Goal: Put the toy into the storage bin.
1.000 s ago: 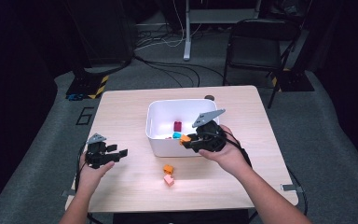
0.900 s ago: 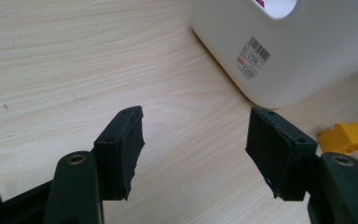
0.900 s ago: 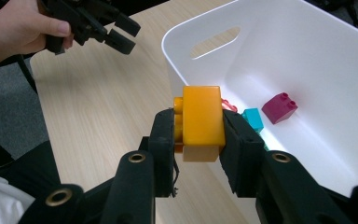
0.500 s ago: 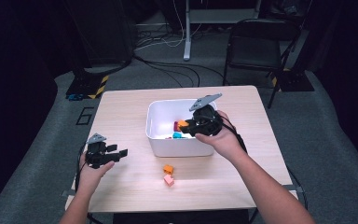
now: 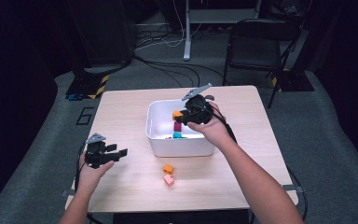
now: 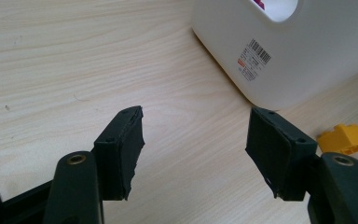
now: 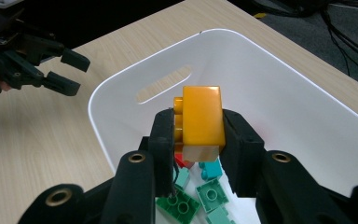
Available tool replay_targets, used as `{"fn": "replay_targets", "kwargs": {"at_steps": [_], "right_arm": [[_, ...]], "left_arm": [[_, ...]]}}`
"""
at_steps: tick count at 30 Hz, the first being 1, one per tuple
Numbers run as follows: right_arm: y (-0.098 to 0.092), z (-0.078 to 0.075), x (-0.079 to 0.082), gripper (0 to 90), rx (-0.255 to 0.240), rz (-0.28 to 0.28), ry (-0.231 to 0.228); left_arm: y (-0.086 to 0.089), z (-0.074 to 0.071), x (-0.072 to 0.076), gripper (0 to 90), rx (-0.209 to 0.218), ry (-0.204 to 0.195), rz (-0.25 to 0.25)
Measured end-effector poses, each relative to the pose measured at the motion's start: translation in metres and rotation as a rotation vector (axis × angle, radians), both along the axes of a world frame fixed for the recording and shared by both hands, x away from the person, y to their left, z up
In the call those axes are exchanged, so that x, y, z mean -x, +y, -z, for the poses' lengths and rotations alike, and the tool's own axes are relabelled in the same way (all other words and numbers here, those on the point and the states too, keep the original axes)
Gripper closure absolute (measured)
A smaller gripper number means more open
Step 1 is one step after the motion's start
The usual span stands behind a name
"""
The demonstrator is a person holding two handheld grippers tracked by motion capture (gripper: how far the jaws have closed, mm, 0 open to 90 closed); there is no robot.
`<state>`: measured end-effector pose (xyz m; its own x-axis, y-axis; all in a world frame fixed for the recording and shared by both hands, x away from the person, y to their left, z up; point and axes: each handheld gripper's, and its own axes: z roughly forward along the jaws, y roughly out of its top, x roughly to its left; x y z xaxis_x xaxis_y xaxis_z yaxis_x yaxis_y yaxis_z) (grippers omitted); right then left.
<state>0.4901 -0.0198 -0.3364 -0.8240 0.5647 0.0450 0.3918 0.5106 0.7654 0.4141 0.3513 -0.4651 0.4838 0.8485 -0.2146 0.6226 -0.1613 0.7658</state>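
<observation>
A: The right claw [image 7: 198, 135] is clamped on an orange toy brick [image 7: 200, 122], holding it above the white bin [image 7: 279, 88], over the loose bricks lying on its floor.

B: And the left claw [image 5: 116, 152]?

A: It hovers low over the counter [image 5: 121, 116], well apart from the bin, jaws parted with nothing between them.

B: How does that brick look to handle?

A: Hard moulded plastic by the look of it, probably light and stiff, with smooth, slick faces. The pads pinch its two flat sides, which seems the sensible hold; studs or edges would likely let it twist.

B: Anything left on the counter?

A: Two small bricks sit just in front of the bin, an orange one [image 5: 168, 169] and a pink one [image 5: 169, 179], touching or nearly so.

B: What's hard to read?

A: The held brick's underside is hidden by the jaws, and a pale piece below it may be a second brick; that can't be settled. The bin's contents are partly covered by the claw too.
</observation>
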Motion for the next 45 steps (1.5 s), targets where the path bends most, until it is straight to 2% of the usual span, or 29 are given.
{"fn": "replay_targets", "kwargs": {"at_steps": [3,18,26,32,38,45], "right_arm": [[0.003,0.003,-0.008,67.0,-0.001,-0.002,0.001],[0.008,0.029,-0.046,67.0,0.033,0.067,0.046],[0.011,0.04,-0.063,66.9,0.03,0.091,0.04],[0.015,0.045,-0.067,65.7,0.05,0.097,0.05],[0.021,0.045,-0.065,54.8,0.055,0.091,0.039],[0.02,0.031,-0.05,51.2,0.056,0.066,0.02]], "left_arm": [[-0.001,0.001,0.0,35.8,0.002,-0.007,-0.004],[0.0,0.002,-0.001,35.8,0.002,0.003,0.001],[0.0,0.001,-0.001,35.8,0.002,0.003,0.002],[0.0,0.002,-0.002,35.8,0.005,0.002,0.001],[0.0,0.002,-0.001,35.8,0.009,-0.008,-0.003],[0.0,0.002,-0.001,35.8,0.005,0.0,-0.001]]}}
